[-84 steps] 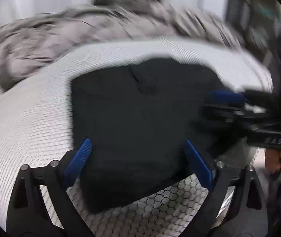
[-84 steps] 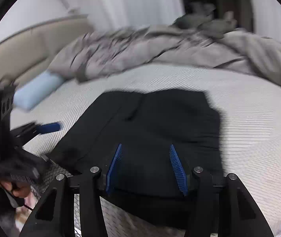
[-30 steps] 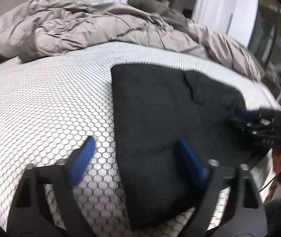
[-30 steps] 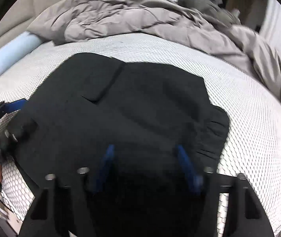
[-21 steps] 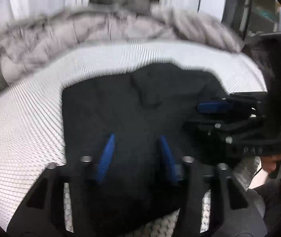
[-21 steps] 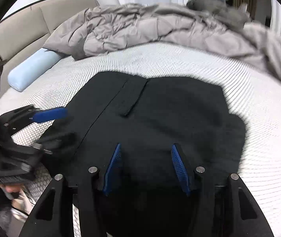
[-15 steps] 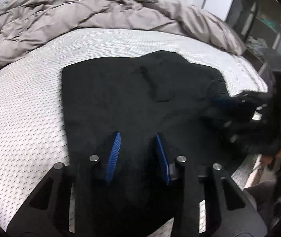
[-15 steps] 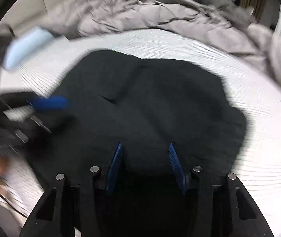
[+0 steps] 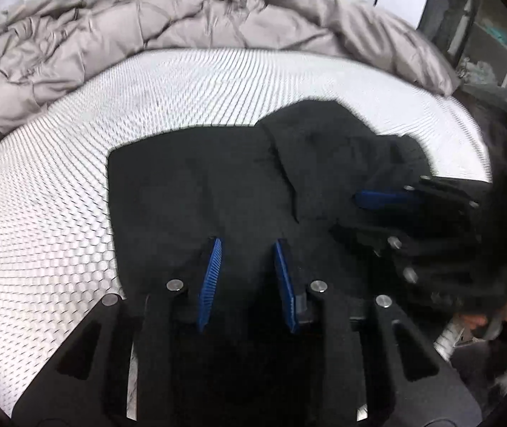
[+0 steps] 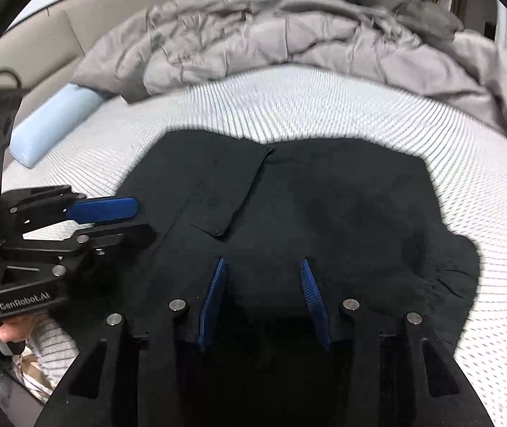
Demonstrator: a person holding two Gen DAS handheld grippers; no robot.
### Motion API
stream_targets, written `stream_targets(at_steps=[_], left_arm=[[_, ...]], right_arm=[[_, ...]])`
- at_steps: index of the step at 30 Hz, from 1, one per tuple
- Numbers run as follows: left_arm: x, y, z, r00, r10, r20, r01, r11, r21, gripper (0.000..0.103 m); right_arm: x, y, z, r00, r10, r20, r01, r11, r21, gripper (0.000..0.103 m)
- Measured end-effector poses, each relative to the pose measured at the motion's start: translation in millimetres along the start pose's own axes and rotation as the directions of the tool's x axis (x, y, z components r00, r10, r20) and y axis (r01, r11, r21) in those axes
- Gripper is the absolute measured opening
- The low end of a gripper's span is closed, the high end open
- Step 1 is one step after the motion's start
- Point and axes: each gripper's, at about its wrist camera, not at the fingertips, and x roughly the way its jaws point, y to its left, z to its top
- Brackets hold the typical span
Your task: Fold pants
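Left wrist view: the left gripper (image 9: 247, 245), jaws partly apart, hovers over the black fabric pants (image 9: 196, 192) lying flat ahead.

Right wrist view: the right gripper (image 10: 263, 267), likewise parted, holds nothing; pinch the near hem evenly.

black pants (image 10: 307, 206) folded, flat

Our left gripper (image 9: 246, 245) hangs over the near edge of the black pants (image 9: 218, 185), its blue pads a little apart. To its right we see the right gripper (image 9: 388, 213). The pants lie on the bed (image 9: 57, 195); behind is a grey duvet (image 9: 146, 35).
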Motion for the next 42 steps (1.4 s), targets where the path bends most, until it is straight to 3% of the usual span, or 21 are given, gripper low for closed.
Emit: stream_targets(at_steps=[2, 6, 11, 14, 16, 20, 22, 24, 25, 27, 30, 32, 35, 37, 39, 41, 42], left_arm=[[1.3, -1.5, -1.3, 1.000, 0.009, 0.013, -0.009, 0.999, 0.036, 0.029], [-4.2, 8.5, -9.1, 1.000, 0.025, -0.002, -0.025, 0.999, 0.035, 0.029], [-28.8, 11.8, -11.9, 0.999, 0.028, 0.032, -0.028, 0.999, 0.019, 0.029], [-36.0, 5.5, 5.0, 0.997, -0.009, 0.075, 0.007, 1.000, 0.028, 0.029], [-19.6, 3.9, 19.8, 0.999, 0.012, 0.043, -0.014, 0.999, 0.035, 0.029], [20.7, 10.8, 28.0, 0.998, 0.038, -0.041, -0.037, 0.999, 0.035, 0.029], [15.9, 13.1, 25.2, 0.999, 0.037, -0.027, -0.036, 0.998, 0.056, 0.030], [8.7, 16.5, 19.1, 0.998, 0.062, -0.030, -0.060, 0.996, 0.065, 0.031], [6.2, 18.1, 17.4, 0.997, 0.068, -0.036, -0.066, 0.996, 0.064, 0.032], [-0.2, 16.3, 14.2, 0.996, 0.085, -0.034, -0.083, 0.995, 0.058, 0.032], [-14.0, 7.2, 22.2, 0.998, 0.065, 0.011, -0.066, 0.996, 0.060, 0.032], [-11.4, 5.1, 32.9, 0.997, 0.076, 0.027, -0.077, 0.996, 0.051, 0.032], [14.9, 9.4, 51.3, 0.996, 0.079, -0.038, -0.079, 0.997, 0.010, 0.032], [29.6, 13.9, 52.9, 0.995, 0.078, -0.067, -0.078, 0.997, 0.002, 0.032], [29.9, 19.8, 52.9, 0.996, 0.061, -0.059, -0.061, 0.998, -0.004, 0.032], [21.4, 21.9, 46.6, 0.994, 0.102, -0.049, -0.102, 0.995, 0.002, 0.032], [17.1, 23.9, 43.3, 0.991, 0.123, -0.045, -0.123, 0.992, 0.005, 0.032]], right_arm=[[6.8, 2.0, -4.1, 0.999, -0.036, -0.027, 0.035, 0.999, -0.034, 0.044], [-11.4, -18.9, -15.1, 0.979, -0.201, -0.037, 0.200, 0.979, -0.029, 0.039], [-27.3, -18.2, -15.8, 0.987, -0.163, -0.015, 0.163, 0.987, -0.016, 0.039], [-31.4, -14.2, -6.5, 0.996, -0.084, 0.032, 0.083, 0.996, 0.012, 0.040], [-21.5, -12.1, 4.9, 0.997, -0.072, 0.037, 0.071, 0.997, 0.026, 0.040], [19.7, -9.9, 13.5, 0.996, -0.075, -0.044, 0.075, 0.997, 0.005, 0.040], [19.8, -10.2, 5.3, 0.993, -0.110, -0.047, 0.108, 0.993, -0.053, 0.040], [7.1, -19.4, 0.0, 0.972, -0.228, -0.061, 0.224, 0.972, -0.071, 0.039], [0.5, -27.2, -3.0, 0.969, -0.240, -0.059, 0.237, 0.970, -0.058, 0.036], [-8.2, -37.3, -6.8, 0.983, -0.177, -0.051, 0.177, 0.984, -0.007, 0.035], [-13.9, -30.3, -5.5, 0.983, -0.179, -0.030, 0.179, 0.984, -0.018, 0.038], [-17.6, -25.6, 1.5, 0.994, -0.114, 0.007, 0.114, 0.994, 0.007, 0.039], [-8.9, -23.0, 21.2, 0.998, -0.052, 0.047, 0.049, 0.996, 0.070, 0.042], [5.1, -21.2, 25.8, 1.000, -0.018, 0.019, 0.016, 0.995, 0.094, 0.047], [25.7, -16.2, 20.5, 0.997, -0.047, -0.068, 0.049, 0.998, 0.040, 0.048], [21.8, -16.6, 12.5, 0.989, -0.133, -0.065, 0.133, 0.991, -0.004, 0.048], [14.2, -23.1, 9.2, 0.974, -0.217, -0.070, 0.218, 0.976, 0.008, 0.048]])
